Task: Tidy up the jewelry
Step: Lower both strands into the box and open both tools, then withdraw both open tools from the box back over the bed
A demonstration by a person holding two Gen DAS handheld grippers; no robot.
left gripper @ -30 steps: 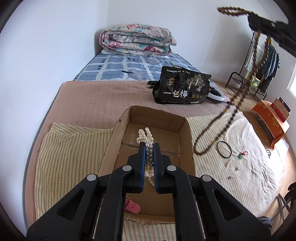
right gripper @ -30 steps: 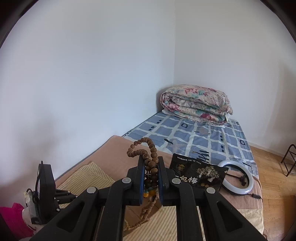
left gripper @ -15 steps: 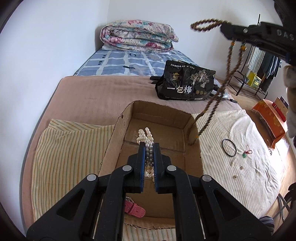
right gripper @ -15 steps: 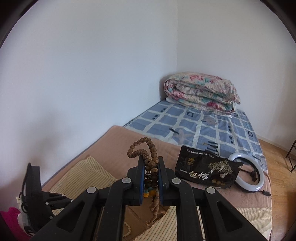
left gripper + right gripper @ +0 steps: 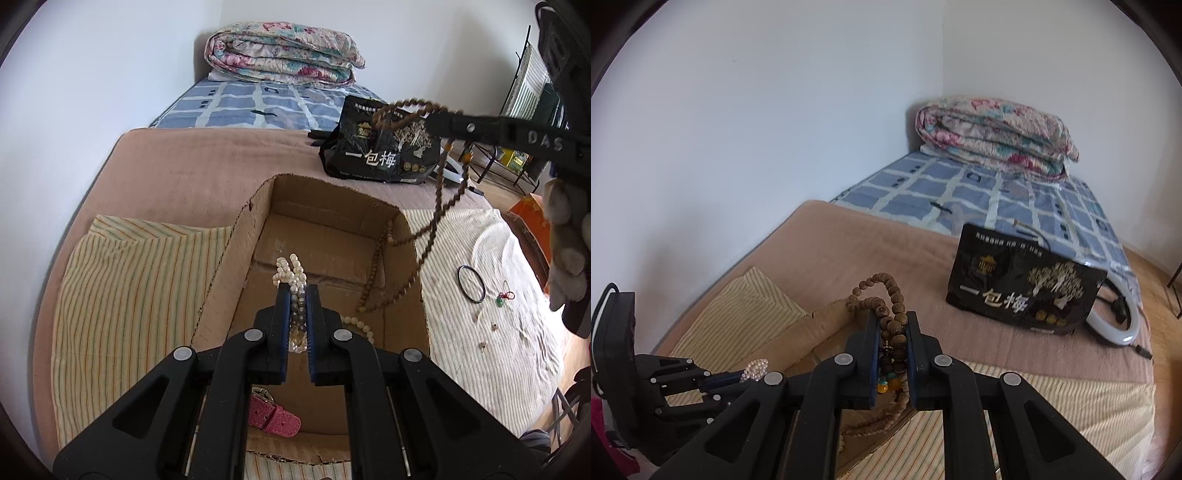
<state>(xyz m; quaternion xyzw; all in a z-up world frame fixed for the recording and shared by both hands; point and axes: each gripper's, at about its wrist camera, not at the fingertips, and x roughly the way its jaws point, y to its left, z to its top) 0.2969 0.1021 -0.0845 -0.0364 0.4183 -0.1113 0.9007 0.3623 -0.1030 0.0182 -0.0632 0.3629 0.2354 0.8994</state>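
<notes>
An open cardboard box (image 5: 415,266) sits on the bed. My left gripper (image 5: 297,291) is shut on a white and grey pearl strand (image 5: 290,267), held over the box. My right gripper (image 5: 891,325) is shut on a long brown wooden bead necklace (image 5: 886,291). In the left wrist view this necklace (image 5: 439,206) hangs from the right gripper (image 5: 436,120) across the box's right wall, its lower end inside the box. A pink strap (image 5: 271,413) and a pale bead strand (image 5: 356,323) lie in the box.
A black ring (image 5: 471,284), a small red and green charm (image 5: 504,297) and tiny pieces lie on the striped cloth (image 5: 480,332) right of the box. A black snack bag (image 5: 384,147), a ring light (image 5: 1115,314) and a folded quilt (image 5: 284,55) lie behind.
My right gripper has moved left and lower with the bead necklace, whose lower end now hangs inside the box. My left gripper still holds the pearl strand over the box.
</notes>
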